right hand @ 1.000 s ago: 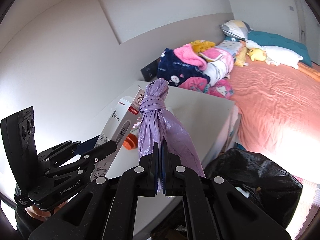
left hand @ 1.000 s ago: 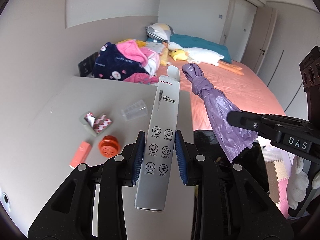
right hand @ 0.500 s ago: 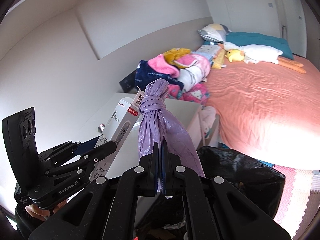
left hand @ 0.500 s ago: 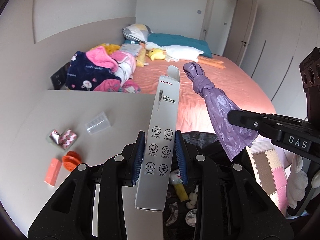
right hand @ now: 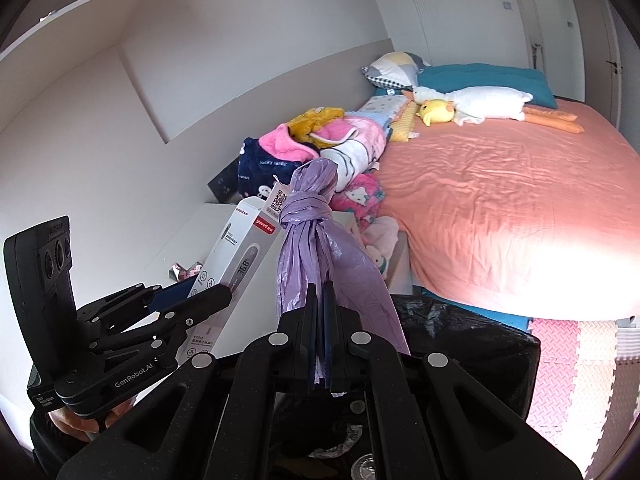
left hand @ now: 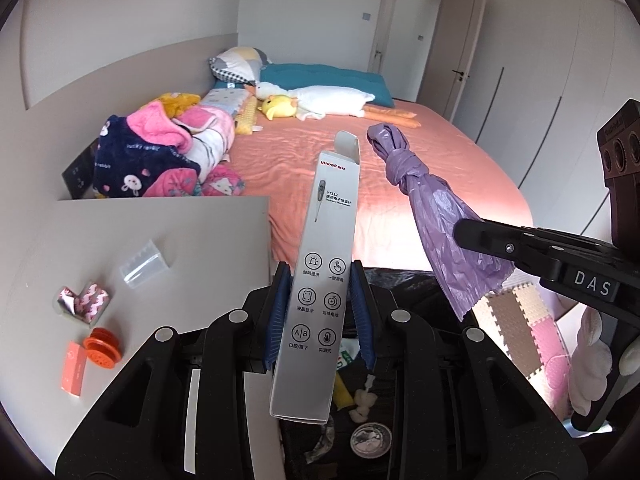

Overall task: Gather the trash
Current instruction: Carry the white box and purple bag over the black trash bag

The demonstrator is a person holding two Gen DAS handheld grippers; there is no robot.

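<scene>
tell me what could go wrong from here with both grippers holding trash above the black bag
1. The left gripper pinches the thermometer box low on its length, so the tall top could tip and land outside the black trash bag.
2. The right gripper is shut on only the thin tail of the knotted purple bag; it may slip out early or cling to the pads on release.
3. The two items hang close together and could snag when dropped.

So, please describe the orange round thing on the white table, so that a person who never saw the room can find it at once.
Beside the bed with the salmon sheet stands a white table. Near its front left corner lies the ribbed orange disc, next to a small orange box. It is the only round orange thing there; the box is rectangular, and the cup further back is clear.
</scene>
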